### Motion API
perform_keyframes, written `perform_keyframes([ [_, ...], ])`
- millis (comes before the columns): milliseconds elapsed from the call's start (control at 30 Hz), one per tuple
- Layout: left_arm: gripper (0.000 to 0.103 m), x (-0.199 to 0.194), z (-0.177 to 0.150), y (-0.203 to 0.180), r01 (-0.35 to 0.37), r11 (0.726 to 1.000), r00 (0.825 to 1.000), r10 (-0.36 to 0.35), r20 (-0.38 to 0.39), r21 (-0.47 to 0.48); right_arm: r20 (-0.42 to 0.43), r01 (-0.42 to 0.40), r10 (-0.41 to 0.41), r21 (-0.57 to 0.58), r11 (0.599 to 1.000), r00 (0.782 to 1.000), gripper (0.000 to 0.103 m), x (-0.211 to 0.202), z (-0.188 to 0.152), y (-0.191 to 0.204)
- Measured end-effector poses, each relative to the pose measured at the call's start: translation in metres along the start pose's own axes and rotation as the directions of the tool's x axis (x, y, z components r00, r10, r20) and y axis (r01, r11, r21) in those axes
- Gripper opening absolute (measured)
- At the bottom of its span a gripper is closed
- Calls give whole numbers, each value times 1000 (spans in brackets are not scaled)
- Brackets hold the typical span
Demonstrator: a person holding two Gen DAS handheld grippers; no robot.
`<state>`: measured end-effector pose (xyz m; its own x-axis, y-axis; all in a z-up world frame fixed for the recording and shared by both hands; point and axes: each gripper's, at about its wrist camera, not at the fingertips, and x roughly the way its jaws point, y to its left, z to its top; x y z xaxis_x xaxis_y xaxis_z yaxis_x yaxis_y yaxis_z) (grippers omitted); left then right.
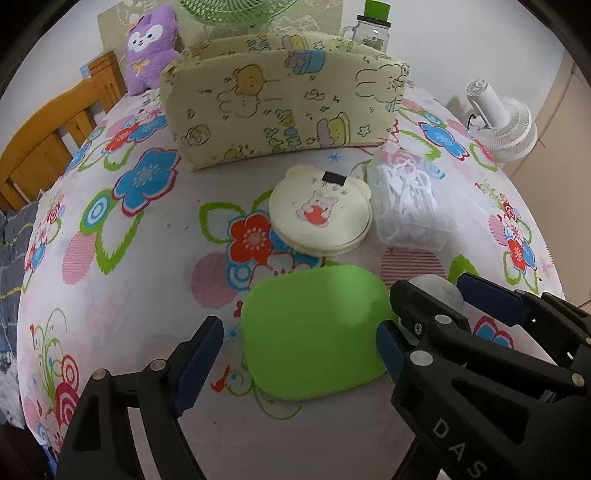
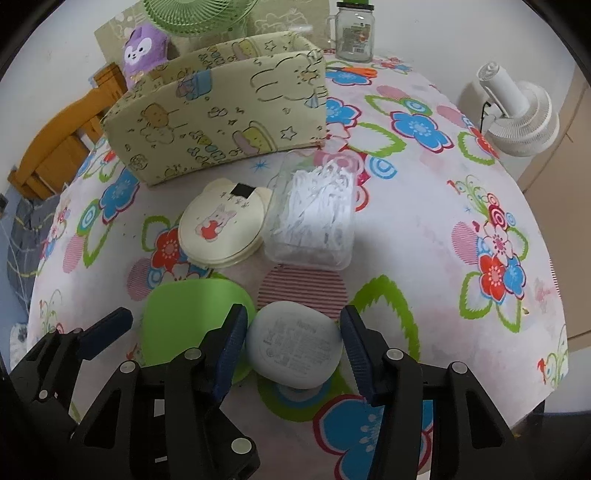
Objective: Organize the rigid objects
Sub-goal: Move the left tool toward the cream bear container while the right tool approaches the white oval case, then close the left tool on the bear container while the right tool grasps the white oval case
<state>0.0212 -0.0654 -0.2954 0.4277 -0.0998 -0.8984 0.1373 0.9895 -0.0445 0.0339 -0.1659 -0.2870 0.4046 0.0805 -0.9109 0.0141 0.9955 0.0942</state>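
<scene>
A green rounded case (image 1: 314, 332) lies between my left gripper's (image 1: 295, 354) open fingers; it also shows in the right wrist view (image 2: 184, 317). A small grey-white rounded case (image 2: 293, 345) sits between my right gripper's (image 2: 293, 350) open fingers, close to both pads; its top shows in the left wrist view (image 1: 439, 291). Beyond lie a cream bear-shaped round case (image 1: 319, 210) (image 2: 223, 227) and a clear box of white floss picks (image 1: 406, 201) (image 2: 314, 216). A yellow cartoon-print fabric storage box (image 1: 284, 107) (image 2: 218, 118) stands behind them.
The round table has a flowered cloth (image 1: 147, 229). A purple plush toy (image 1: 151, 48), a green fan (image 2: 199, 14) and a glass jar (image 2: 354, 33) stand at the back. Orange scissors (image 2: 360, 71) lie near the jar. A white fan (image 2: 517, 110) stands right; a wooden bed frame (image 1: 48, 133) left.
</scene>
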Motion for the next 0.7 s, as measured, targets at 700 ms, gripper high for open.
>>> perform_keyframes([
  [700,87,37,57,-10,-27,998,1000,26,17,59,15,140,-143,115,983,990,55,12,45,-31],
])
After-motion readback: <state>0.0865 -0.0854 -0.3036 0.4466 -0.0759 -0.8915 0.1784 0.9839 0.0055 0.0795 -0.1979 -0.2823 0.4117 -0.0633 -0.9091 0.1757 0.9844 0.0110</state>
